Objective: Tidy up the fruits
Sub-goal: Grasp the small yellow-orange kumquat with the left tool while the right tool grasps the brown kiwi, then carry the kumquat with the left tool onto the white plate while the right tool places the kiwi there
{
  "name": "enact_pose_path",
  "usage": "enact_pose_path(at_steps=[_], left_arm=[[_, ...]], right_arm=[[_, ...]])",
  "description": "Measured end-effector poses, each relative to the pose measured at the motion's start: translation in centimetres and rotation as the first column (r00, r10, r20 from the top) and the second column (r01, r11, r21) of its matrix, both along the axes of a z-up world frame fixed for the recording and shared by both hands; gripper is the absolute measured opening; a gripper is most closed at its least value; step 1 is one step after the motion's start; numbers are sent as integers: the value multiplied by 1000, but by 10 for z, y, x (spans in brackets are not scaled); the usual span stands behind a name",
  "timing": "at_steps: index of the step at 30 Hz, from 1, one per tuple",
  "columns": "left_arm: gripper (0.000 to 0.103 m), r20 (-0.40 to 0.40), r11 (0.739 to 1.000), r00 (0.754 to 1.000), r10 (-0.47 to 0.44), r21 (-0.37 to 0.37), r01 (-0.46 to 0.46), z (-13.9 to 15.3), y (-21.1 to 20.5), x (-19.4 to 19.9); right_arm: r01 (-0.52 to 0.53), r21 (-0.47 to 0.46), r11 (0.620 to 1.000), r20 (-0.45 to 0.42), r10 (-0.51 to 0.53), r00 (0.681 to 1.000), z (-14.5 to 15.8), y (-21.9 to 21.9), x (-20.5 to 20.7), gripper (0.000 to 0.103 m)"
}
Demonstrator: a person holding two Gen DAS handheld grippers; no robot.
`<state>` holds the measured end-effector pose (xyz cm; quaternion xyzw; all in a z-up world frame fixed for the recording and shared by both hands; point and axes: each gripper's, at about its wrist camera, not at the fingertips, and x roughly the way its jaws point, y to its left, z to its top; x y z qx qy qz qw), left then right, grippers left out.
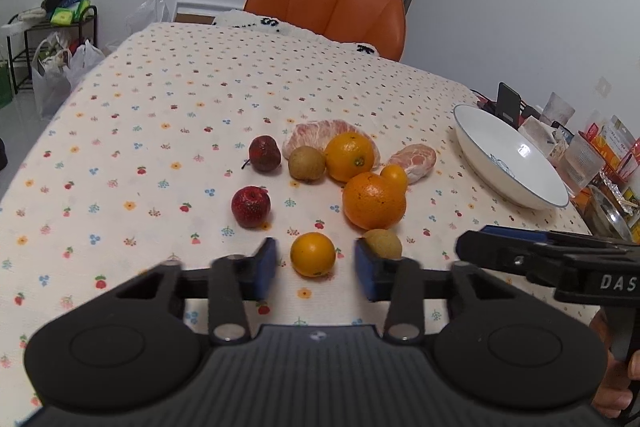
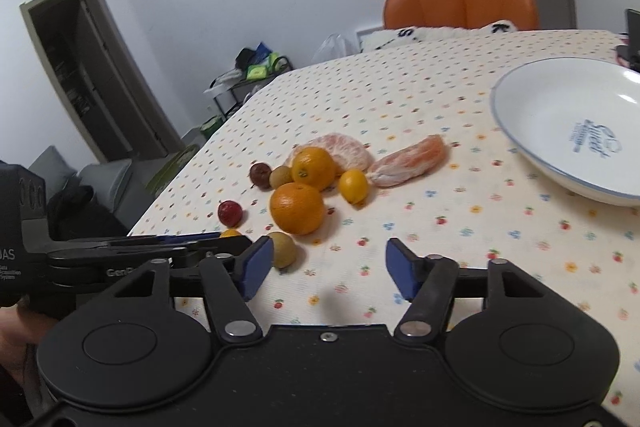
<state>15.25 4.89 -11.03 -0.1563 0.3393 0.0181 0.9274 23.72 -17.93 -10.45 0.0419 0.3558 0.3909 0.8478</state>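
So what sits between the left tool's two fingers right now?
A small orange lies on the tablecloth between the open left tool's fingers, untouched, in the left wrist view.

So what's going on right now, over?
Left gripper open, jaws either side of the small round orange fruit. Right gripper open, holding nothing. White bowl without fruit.

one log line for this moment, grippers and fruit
left gripper: open, astride small round orange citrus | right gripper: open, empty | white blue-rimmed bowl: empty | stage: pre-grasp
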Motion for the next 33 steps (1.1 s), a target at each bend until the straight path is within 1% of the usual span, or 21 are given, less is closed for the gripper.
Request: enact_pose_path(at_steps=[1, 3, 8, 10, 12, 14, 15, 16, 17, 18, 20, 23, 33], left_arm=[[27, 0, 1000, 1000, 2, 0, -2, 0, 1, 0], [25, 0, 1000, 1000, 5, -7, -5, 0, 4, 0], [24, 6, 1000, 1000, 14, 3, -14, 3, 11, -4], [22, 4, 1000, 1000, 21, 0, -21, 4, 16, -5], [22, 3, 1000, 1000, 27, -3, -27, 4, 19, -6], [22, 4, 999, 999, 33, 4, -33, 5, 21, -8], [22, 4, 999, 999, 37, 4, -37, 5, 23, -10], [22, 3, 999, 999, 41, 1, -41, 4, 25, -11], [22, 3, 999, 999, 45, -4, -45, 4, 26, -12], [22, 2, 999, 999, 48, -8, -48, 4, 28, -13], [22, 2, 999, 999, 51, -7, -51, 5, 28, -14], [22, 10, 999, 999, 44, -4, -44, 8, 26, -15], [22, 45, 1000, 999, -5, 9, 5, 19, 6, -11]], right_arm=[[-10, -1, 1000, -1, 10, 1000, 0, 3, 1, 59], [-29, -2, 1000, -3, 29, 1000, 1, 10, 1, 59], [-81, -10, 997, -6, 81, 997, -1, 29, -1, 58], [-97, -13, 995, -10, 97, 995, -3, 36, -1, 55], [-109, -14, 994, -24, 108, 994, -7, 42, 0, 50], [-116, -15, 993, -38, 115, 993, -12, 48, 2, 42], [-117, -11, 993, -33, 117, 993, -13, 49, 1, 40], [-119, -11, 993, -28, 118, 993, -13, 50, 1, 36], [-123, -10, 992, -29, 122, 992, -14, 51, 1, 27], [-126, -11, 992, -37, 125, 991, -14, 52, 1, 24], [-130, -5, 992, -44, 130, 991, -13, 51, 1, 23], [-128, 2, 992, -30, 128, 991, -11, 46, -2, 23], [-72, 26, 997, -4, 72, 997, -3, 20, -2, 23]])
